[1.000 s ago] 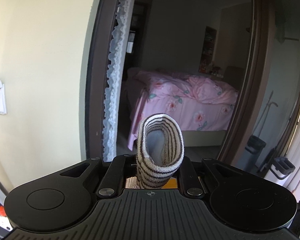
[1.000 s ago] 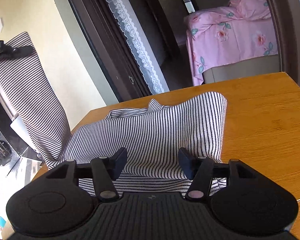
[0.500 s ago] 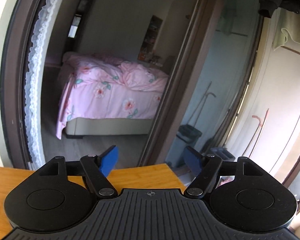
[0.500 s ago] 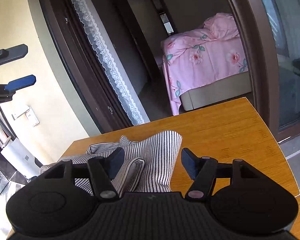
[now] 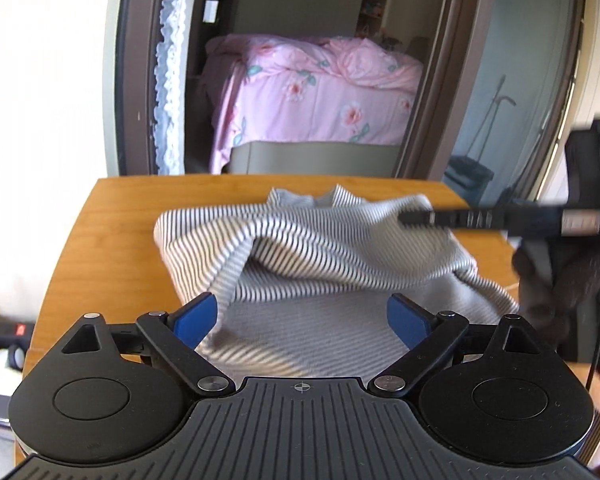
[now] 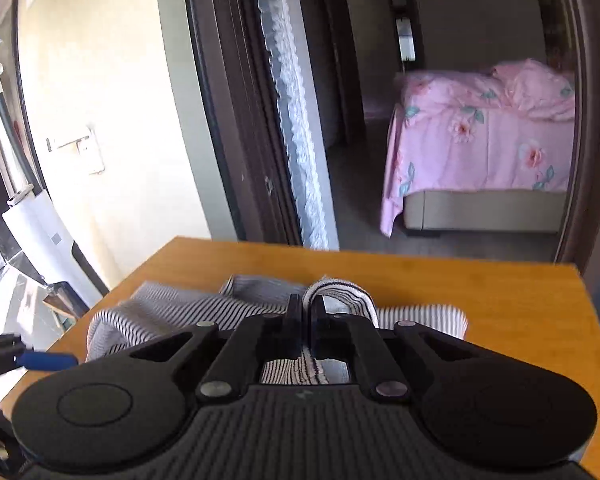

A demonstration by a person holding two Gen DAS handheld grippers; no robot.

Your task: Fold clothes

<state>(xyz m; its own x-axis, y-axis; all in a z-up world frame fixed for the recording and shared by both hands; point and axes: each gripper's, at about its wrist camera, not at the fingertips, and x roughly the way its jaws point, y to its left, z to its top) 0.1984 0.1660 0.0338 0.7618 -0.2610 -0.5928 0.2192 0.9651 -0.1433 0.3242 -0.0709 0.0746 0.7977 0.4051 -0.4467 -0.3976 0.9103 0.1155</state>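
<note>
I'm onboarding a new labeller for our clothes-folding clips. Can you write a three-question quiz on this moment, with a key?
1. True or false: the right gripper has its jaws closed on a fold of the striped garment.
2. What is between the left gripper's jaws?
A. A pinched fold, pressed by both pads
B. Striped cloth lying below, not pressed by either pad
C. A sock
3. Fill in: the garment lies on a ____ table, and through the doorway stands a bed with a ____ floral cover.

Key
1. True
2. B; these jaws are opening.
3. wooden; pink
</note>
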